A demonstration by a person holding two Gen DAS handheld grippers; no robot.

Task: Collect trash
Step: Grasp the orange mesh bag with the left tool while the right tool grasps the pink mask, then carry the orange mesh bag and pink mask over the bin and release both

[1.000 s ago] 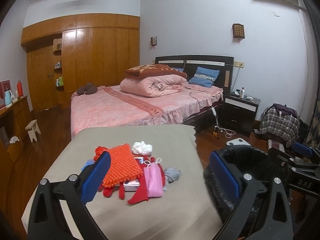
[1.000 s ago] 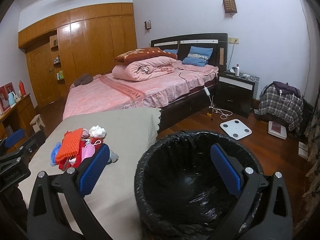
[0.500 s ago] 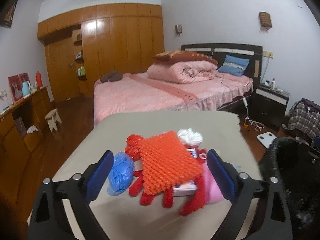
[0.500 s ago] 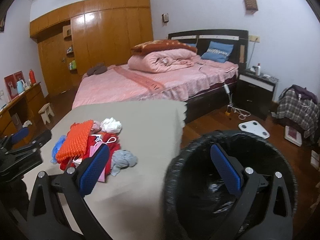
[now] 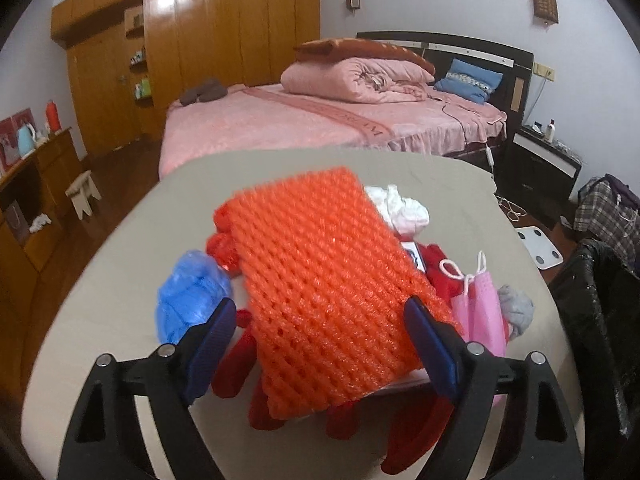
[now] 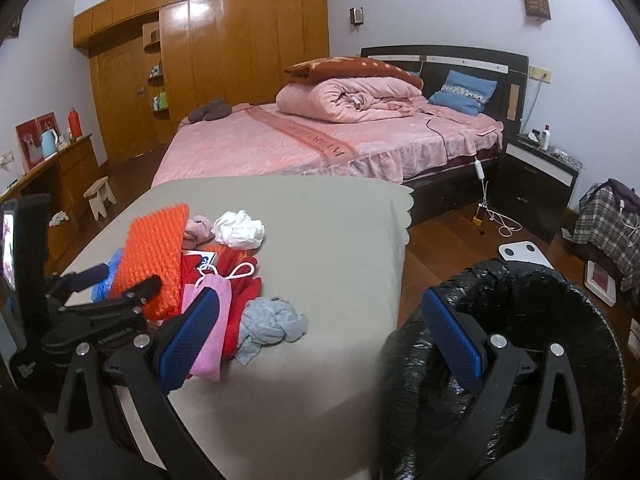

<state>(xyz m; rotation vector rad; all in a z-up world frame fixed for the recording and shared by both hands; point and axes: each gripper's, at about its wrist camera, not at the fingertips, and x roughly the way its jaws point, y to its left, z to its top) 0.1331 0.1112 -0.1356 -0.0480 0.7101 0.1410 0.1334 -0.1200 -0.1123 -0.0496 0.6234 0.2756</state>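
Your left gripper [image 5: 320,340] was spread, jaws just narrowing around the orange foam net [image 5: 328,292] atop the table's [image 5: 460,184] pile, pads probably not touching yet, and it looked light and squishy, so pinching its near edge seemed enough.

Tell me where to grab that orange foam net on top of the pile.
Probably the near end of the orange foam net, across its width from the front: it lies on top, soft, between the open pads of the left gripper, whose jaws have just been closing.
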